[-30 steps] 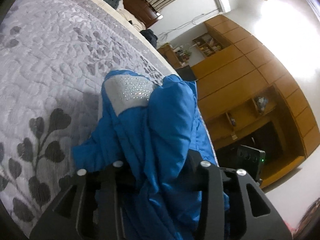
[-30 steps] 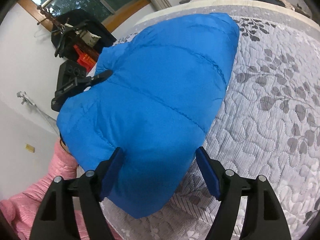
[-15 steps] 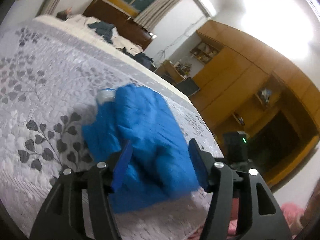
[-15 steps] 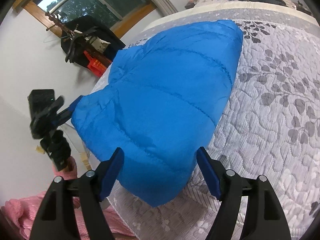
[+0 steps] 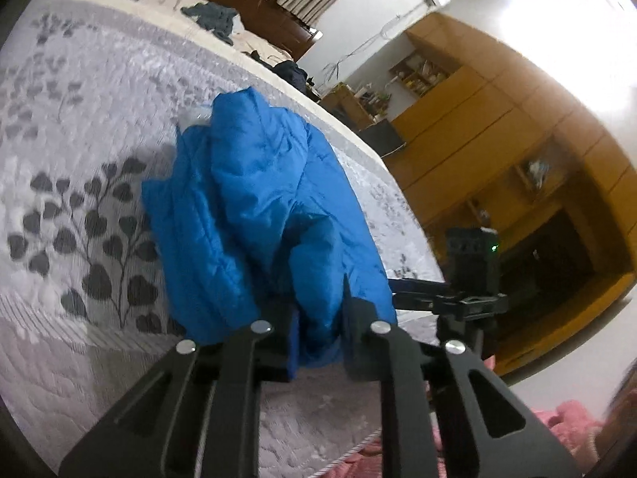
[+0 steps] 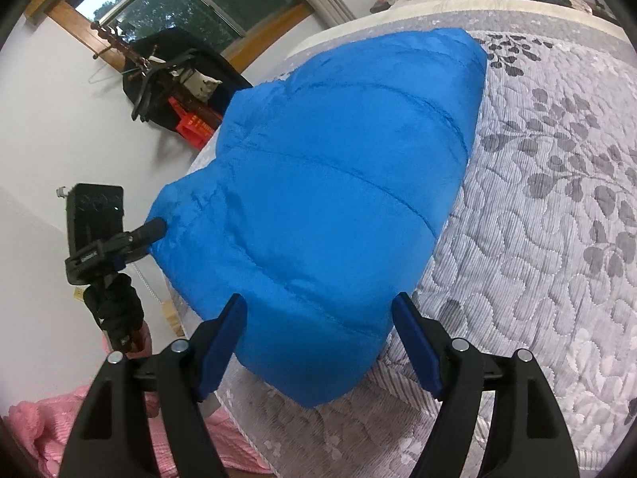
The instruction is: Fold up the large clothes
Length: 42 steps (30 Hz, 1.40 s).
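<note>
Left wrist: left hand-held gripper (image 5: 318, 342) pinching one blue jacket (image 5: 254, 199) | right hand-held gripper (image 6: 318, 342) wide

Blue jacket (image 5: 254, 207) hem behind fingers (image 5: 358, 334)

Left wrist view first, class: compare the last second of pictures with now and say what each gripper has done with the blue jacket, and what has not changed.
The left gripper let go of the blue padded jacket half a second ago, stood open, and has now closed on a fold at its near edge. The right gripper stayed open around the jacket's near corner without gripping. The jacket still lies on the grey leaf-patterned bedspread.
</note>
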Tool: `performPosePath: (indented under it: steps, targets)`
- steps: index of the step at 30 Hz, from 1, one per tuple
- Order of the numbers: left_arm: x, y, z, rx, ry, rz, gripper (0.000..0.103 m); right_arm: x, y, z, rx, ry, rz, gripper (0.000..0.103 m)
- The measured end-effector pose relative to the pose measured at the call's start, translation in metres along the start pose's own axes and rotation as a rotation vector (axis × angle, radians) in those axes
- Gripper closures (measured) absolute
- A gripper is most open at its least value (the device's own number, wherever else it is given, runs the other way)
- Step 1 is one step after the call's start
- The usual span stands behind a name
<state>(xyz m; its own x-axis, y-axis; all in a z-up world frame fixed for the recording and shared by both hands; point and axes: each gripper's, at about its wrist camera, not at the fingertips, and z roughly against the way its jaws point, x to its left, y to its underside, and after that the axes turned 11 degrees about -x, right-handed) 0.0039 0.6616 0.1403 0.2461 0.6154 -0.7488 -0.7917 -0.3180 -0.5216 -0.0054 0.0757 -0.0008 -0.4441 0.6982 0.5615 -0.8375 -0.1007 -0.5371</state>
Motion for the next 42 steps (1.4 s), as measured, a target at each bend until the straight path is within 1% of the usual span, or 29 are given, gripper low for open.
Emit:
performPosePath:
  steps: [1, 4, 6, 8, 10, 13, 14, 15, 16, 17, 18, 19, 21, 22, 23, 25, 27, 29, 31, 33, 36, 39, 42]
  targets:
    - [0.004, 0.003, 0.001, 0.001, 0.005, 0.027, 0.091, -0.001, 0.001, -0.002, 0.005, 0.003, 0.001, 0.026]
    - [0.038, 0.019, -0.005, 0.038, 0.023, 0.157, 0.092, -0.002, 0.003, -0.009, 0.023, 0.004, 0.006, 0.026]
    - [0.056, 0.028, -0.011, 0.056, 0.034, 0.224, 0.091, -0.002, 0.004, -0.014, 0.035, 0.003, 0.007, 0.026]
    - [0.068, 0.035, -0.017, 0.07, 0.043, 0.267, 0.091, -0.001, 0.004, -0.018, 0.044, 0.008, 0.011, 0.026]
    - [0.07, 0.036, -0.02, 0.074, 0.046, 0.27, 0.09, -0.002, 0.004, -0.019, 0.045, 0.009, 0.007, 0.026]
    - [0.059, 0.034, -0.02, 0.08, 0.025, 0.216, 0.087, -0.003, 0.002, -0.017, 0.036, 0.004, -0.004, 0.026]
    - [0.053, 0.031, -0.018, 0.08, 0.022, 0.192, 0.084, -0.003, 0.001, -0.015, 0.028, 0.004, -0.006, 0.026]
    - [0.047, 0.028, -0.016, 0.077, 0.023, 0.177, 0.075, -0.004, 0.0, -0.012, 0.018, 0.004, -0.007, 0.026]
    - [0.043, 0.025, -0.014, 0.076, 0.029, 0.168, 0.069, -0.005, 0.0, -0.008, 0.005, -0.003, -0.007, 0.026]
    - [0.037, 0.021, -0.01, 0.068, 0.04, 0.154, 0.051, -0.006, -0.002, -0.005, -0.006, -0.013, -0.01, 0.026]
    - [0.031, 0.016, -0.005, 0.048, 0.039, 0.14, 0.035, -0.007, -0.002, -0.002, -0.016, -0.025, -0.015, 0.026]
    - [0.027, 0.011, 0.002, 0.02, 0.048, 0.127, 0.033, -0.01, -0.004, 0.001, -0.027, -0.044, -0.027, 0.025]
    - [0.022, 0.0, 0.011, -0.019, 0.06, 0.107, 0.022, -0.016, -0.007, 0.006, -0.045, -0.071, -0.051, 0.02]
    - [0.021, -0.007, 0.014, -0.04, 0.058, 0.104, 0.019, -0.021, -0.01, 0.007, -0.056, -0.086, -0.071, 0.019]
    - [0.021, -0.012, 0.015, -0.05, 0.059, 0.104, 0.014, -0.026, -0.013, 0.008, -0.064, -0.098, -0.088, 0.018]
    - [0.026, -0.024, 0.008, -0.042, 0.05, 0.084, 0.013, -0.037, -0.018, 0.008, -0.079, -0.133, -0.129, 0.016]
    - [0.034, -0.033, 0.0, -0.031, 0.028, 0.09, 0.013, -0.049, -0.021, 0.008, -0.088, -0.155, -0.164, 0.015]
    - [0.043, -0.042, -0.011, -0.009, 0.04, 0.113, 0.013, -0.059, -0.025, 0.004, -0.093, -0.174, -0.199, 0.013]
    - [0.05, -0.049, -0.02, 0.008, 0.033, 0.104, 0.013, -0.07, -0.028, 0.002, -0.101, -0.197, -0.225, 0.012]
    - [0.051, -0.053, -0.031, 0.02, 0.013, 0.09, 0.013, -0.077, -0.03, -0.001, -0.105, -0.215, -0.24, 0.01]
    - [0.05, -0.055, -0.044, 0.053, 0.03, 0.076, 0.013, -0.087, -0.032, -0.005, -0.103, -0.234, -0.255, 0.009]
    - [0.051, -0.053, -0.05, 0.075, 0.047, 0.038, 0.013, -0.096, -0.031, -0.011, -0.092, -0.251, -0.27, 0.008]
    - [0.052, -0.049, -0.063, 0.111, 0.025, 0.012, 0.012, -0.099, -0.032, -0.021, -0.081, -0.26, -0.276, 0.008]
